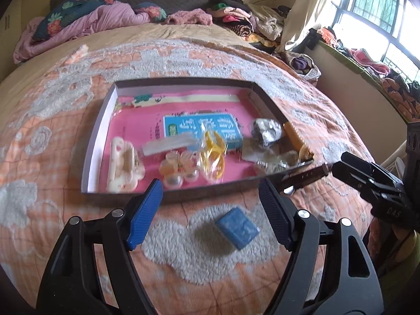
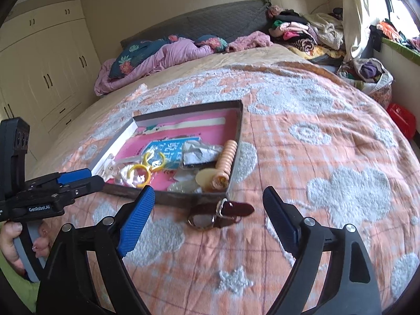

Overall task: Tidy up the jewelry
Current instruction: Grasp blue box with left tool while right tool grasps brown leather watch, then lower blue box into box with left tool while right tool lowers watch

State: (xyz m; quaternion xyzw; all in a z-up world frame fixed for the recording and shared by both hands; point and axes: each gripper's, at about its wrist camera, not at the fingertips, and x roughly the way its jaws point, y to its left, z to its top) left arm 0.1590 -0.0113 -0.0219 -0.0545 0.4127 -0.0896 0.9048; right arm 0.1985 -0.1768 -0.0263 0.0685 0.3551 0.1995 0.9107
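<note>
Orange-and-white fleece covers the bed (image 2: 328,141), which carries a shallow cardboard tray (image 1: 97,141) with a pink printed liner. Inside the tray lie a cream hair claw (image 1: 123,168), two pearl-like beads (image 1: 181,179), yellow rings in clear wrap (image 1: 212,155), a crumpled foil packet (image 1: 265,130) and a ribbed peach-coloured coil (image 2: 227,157) against the tray's right wall. A blue rectangular block (image 1: 237,227) rests on the bed just outside the tray's near wall, in line with the left gripper (image 1: 210,215) but untouched by its blue pads. The jaws of that gripper stand apart with nothing held. A brown-strapped wristwatch (image 2: 218,214) lies on the bed at the tray's near right corner, ahead of the right gripper (image 2: 207,223). Its jaws also stand wide apart, clear of the watch. A hand (image 2: 15,246) grips the left tool's handle.
</note>
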